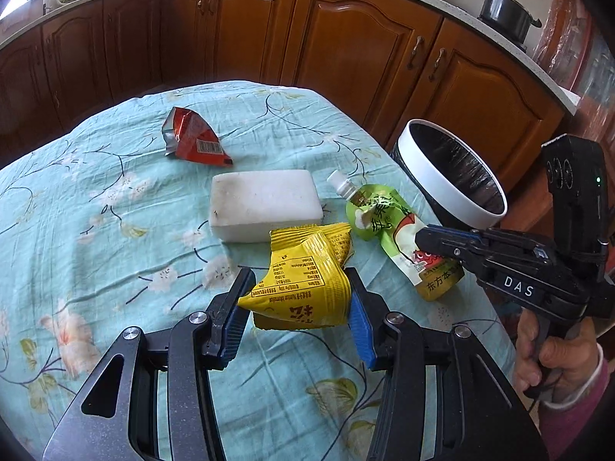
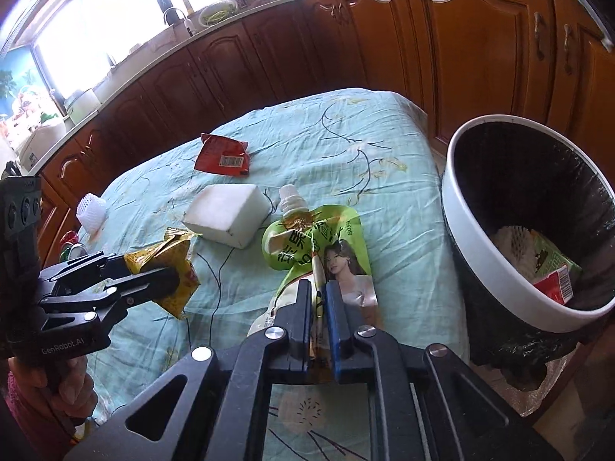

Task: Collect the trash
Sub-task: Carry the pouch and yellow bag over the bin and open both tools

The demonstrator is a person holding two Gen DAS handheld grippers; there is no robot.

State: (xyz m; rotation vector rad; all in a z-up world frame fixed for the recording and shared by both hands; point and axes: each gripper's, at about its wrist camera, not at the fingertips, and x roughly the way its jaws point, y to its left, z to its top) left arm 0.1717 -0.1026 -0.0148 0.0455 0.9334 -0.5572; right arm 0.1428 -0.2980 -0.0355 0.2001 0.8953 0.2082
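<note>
My left gripper [image 1: 298, 288] is shut on a yellow snack wrapper [image 1: 307, 280], holding it just above the table; it also shows in the right wrist view [image 2: 173, 272]. My right gripper [image 2: 318, 292] is shut on the lower end of a green drink pouch [image 2: 319, 246] with a white cap, which lies on the cloth near the table's right edge; the pouch also shows in the left wrist view [image 1: 388, 230]. A red wrapper [image 1: 194, 138] lies farther back on the table. A white-rimmed trash bin [image 2: 511, 230] with a black liner stands to the right of the table, holding some trash.
A white foam block [image 1: 265, 203] sits mid-table on the turquoise floral cloth [image 1: 96, 199]. A white mesh fruit sleeve [image 2: 91, 207] and small items lie at the table's left edge. Wooden kitchen cabinets [image 1: 346, 38] run behind the table.
</note>
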